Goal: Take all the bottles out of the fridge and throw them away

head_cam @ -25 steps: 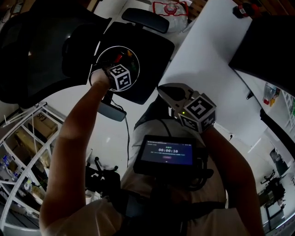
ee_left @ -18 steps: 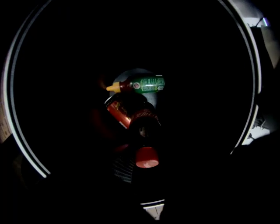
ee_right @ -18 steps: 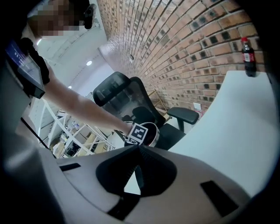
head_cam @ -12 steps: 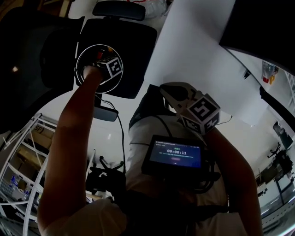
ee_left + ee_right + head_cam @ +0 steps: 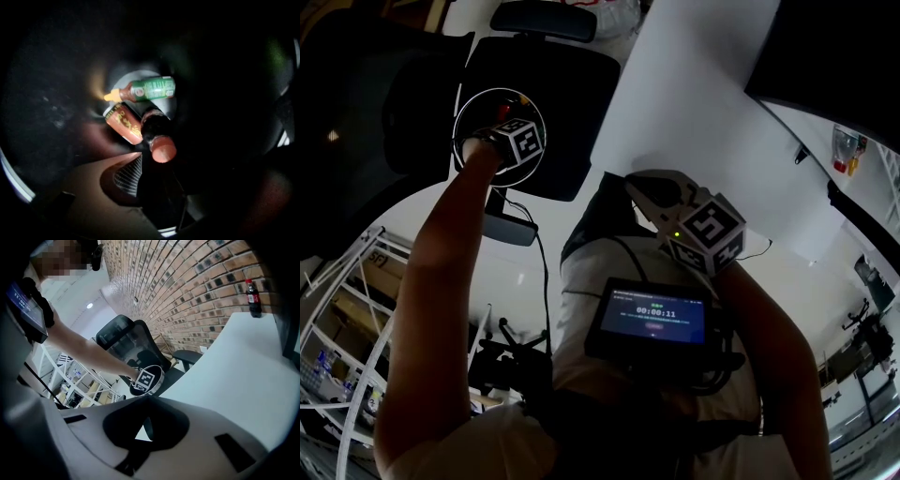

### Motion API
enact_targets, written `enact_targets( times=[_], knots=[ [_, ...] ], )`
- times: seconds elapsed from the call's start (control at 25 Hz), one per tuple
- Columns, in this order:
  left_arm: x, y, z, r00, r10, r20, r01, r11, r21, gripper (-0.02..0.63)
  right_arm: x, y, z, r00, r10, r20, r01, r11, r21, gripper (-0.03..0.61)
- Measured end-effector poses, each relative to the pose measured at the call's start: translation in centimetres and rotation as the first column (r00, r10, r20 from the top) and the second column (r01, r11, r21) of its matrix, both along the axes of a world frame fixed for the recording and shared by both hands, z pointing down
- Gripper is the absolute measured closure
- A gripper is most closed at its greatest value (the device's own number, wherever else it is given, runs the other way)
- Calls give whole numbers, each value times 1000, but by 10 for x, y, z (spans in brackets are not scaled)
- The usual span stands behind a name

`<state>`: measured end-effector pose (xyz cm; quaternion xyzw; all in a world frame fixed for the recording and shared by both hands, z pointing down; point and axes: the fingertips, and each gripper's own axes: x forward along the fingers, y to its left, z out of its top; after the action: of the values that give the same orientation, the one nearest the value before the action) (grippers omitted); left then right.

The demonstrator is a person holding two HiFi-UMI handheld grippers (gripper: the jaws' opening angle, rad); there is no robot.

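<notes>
Right gripper (image 5: pixel 636 187): held close to the chest, jaws together, nothing between them.

Left gripper (image 5: pixel 157 187): reaches down into the mouth of the round bin (image 5: pixel 466 103). Its jaws have just been opening, and the ridged pad stands clear with nothing pressed against it. The dark bottle with a red cap (image 5: pixel 157 133) lies just past the tips, inside the bin, so I judge it released.

Deeper in the bin: a red-labelled container (image 5: pixel 123 123) and a green-labelled bottle (image 5: pixel 150 89), touching each other on the bottom.

Farther off: a cola bottle (image 5: pixel 253 297) stands upright at the far edge of the white table (image 5: pixel 243 362), well apart from the bin.

Progress: three items binned. The fridge is not identifiable, so the remaining count is unknown.
</notes>
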<state>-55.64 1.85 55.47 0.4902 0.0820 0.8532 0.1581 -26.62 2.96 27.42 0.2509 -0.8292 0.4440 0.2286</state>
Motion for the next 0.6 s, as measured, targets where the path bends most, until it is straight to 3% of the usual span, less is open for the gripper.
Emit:
enact_targets(
  times=[0.2, 0.36, 0.48, 0.6],
  knots=[
    [11, -19, -19, 999, 4, -50, 0, 997, 80, 385, 4, -8, 2, 1000, 9, 22, -10, 1000, 19, 577],
    [3, -40, -32, 991, -67, -114, 88, 980, 181, 387, 0, -20, 5, 999, 3, 35, -4, 999, 38, 577],
    [6, -44, -49, 972, -145, -187, 188, 952, 243, 387, 5, -22, 9, 998, 22, 52, -24, 999, 38, 577],
    [12, -38, -67, 926, -244, -289, 326, 902, 282, 387, 11, -24, 11, 995, 58, 81, -61, 998, 25, 577]
  ],
)
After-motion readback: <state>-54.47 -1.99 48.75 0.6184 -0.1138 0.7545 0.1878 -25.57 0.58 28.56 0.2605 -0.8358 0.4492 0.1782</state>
